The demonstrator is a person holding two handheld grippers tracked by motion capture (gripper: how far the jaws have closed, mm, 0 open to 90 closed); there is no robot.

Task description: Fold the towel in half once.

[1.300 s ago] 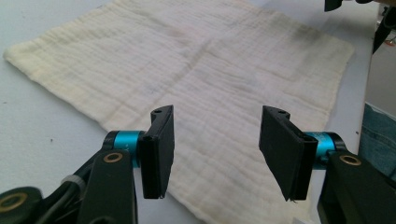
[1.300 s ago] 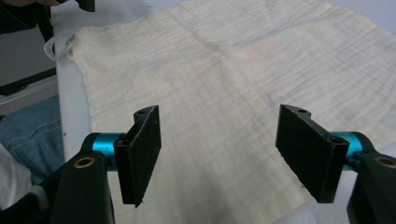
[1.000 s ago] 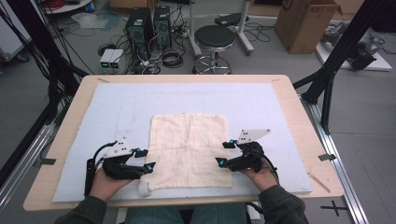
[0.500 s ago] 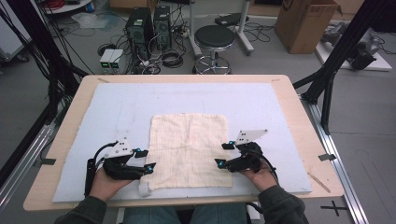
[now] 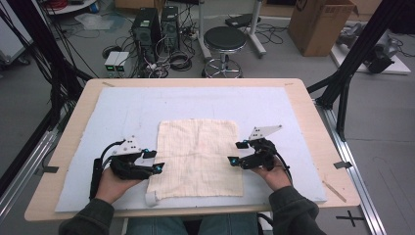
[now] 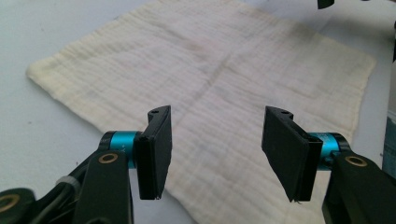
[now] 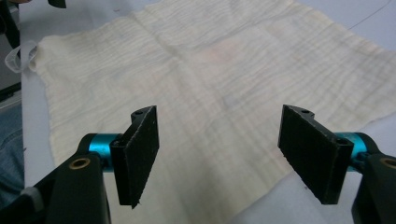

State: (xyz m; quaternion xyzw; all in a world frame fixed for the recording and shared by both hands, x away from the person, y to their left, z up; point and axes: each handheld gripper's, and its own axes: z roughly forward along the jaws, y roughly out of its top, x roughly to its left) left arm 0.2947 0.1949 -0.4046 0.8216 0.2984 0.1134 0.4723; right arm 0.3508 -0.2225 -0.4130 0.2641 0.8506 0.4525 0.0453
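The cloth (image 5: 198, 157) lies flat on the desk (image 5: 303, 107), between the two tongs. The left tongs (image 5: 155, 160) sit at its left edge, the right tongs (image 5: 237, 152) at its right edge, both pointing inward, equally near. Both stand wide open and empty, with cloth (image 6: 219, 93) beneath and ahead of the jaws.

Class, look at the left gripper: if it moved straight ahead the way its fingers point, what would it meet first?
Most likely the cream cloth. The left gripper stands open at the cloth's near edge, with nothing between its fingers and the fabric. How high the fingers ride above it is hard to judge.
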